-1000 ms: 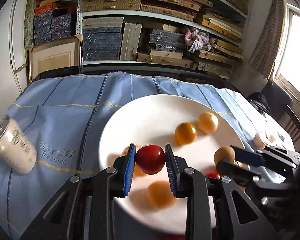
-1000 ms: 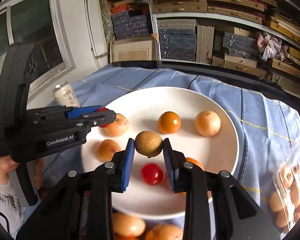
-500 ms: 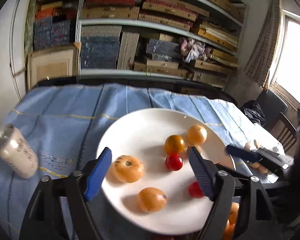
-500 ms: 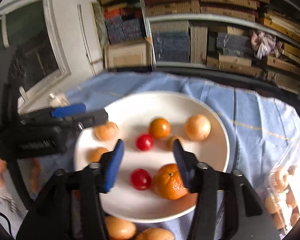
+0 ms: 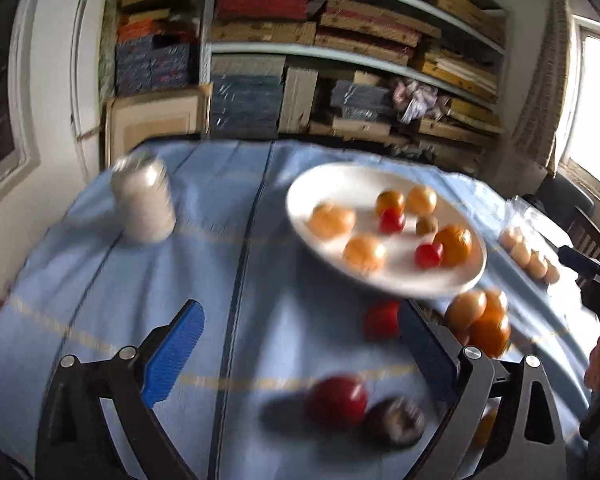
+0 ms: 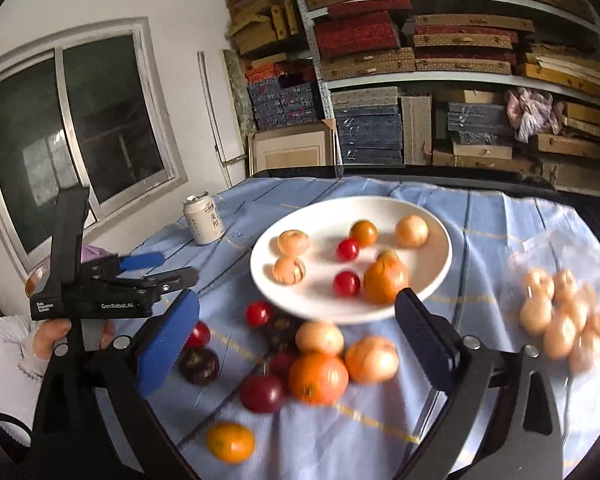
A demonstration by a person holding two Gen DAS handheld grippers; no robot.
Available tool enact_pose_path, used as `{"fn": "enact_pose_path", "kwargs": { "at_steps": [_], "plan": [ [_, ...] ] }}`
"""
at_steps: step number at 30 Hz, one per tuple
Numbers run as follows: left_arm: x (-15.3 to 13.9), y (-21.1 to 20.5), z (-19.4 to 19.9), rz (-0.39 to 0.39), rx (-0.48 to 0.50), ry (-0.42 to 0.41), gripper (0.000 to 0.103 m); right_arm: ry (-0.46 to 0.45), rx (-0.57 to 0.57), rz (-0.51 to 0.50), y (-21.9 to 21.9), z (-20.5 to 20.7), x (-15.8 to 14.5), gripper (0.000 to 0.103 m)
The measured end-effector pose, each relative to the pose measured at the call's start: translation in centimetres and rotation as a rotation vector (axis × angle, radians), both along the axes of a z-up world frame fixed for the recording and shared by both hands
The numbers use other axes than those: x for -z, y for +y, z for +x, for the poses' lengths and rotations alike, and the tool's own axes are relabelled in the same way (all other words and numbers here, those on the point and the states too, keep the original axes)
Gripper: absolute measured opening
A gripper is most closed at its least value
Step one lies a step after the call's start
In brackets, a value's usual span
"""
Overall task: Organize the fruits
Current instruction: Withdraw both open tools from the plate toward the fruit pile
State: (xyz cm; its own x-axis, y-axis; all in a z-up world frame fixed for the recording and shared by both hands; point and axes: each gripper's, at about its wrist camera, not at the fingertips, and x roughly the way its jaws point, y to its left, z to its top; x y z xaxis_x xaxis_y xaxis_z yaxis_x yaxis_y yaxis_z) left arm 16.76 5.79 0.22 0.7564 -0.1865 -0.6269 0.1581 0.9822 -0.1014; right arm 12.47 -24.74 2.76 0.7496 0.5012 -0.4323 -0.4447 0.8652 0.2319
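Right claw (image 6: 296,332) opening (nothing gripped) — round fruits (image 6: 318,376) lie axisless.

A plate (image 6: 432,280) sits mid-table (image 6: 480,216) holding fruits (image 6: 385,281). A can (image 6: 204,218) stands toward the left edge. More fruit (image 6: 318,378) lies before the plate; a bag (image 6: 560,320) rests at the right edge.

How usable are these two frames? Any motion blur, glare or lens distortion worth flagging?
Left wrist view: heavy motion blur over the can, plate and loose fruit; blown-out window at right. Right wrist view: sharper; can lettering shows, but the bagged fruit is smeared. Both show fisheye bending of the shelves.
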Motion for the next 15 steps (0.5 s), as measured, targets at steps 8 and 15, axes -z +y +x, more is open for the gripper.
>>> {"fn": "enact_pose_path", "kwargs": {
  "at_steps": [8,15],
  "plan": [
    [2.7,-1.0,-1.2,0.086,0.085,0.049,0.098,0.098,0.071,0.104,-3.0,0.9,2.2,0.098],
    [3.7,-0.5,0.0,0.032,0.105,0.126,0.098,0.131,0.059,0.09,-2.5,1.4,2.6,0.098]
  ]
}}
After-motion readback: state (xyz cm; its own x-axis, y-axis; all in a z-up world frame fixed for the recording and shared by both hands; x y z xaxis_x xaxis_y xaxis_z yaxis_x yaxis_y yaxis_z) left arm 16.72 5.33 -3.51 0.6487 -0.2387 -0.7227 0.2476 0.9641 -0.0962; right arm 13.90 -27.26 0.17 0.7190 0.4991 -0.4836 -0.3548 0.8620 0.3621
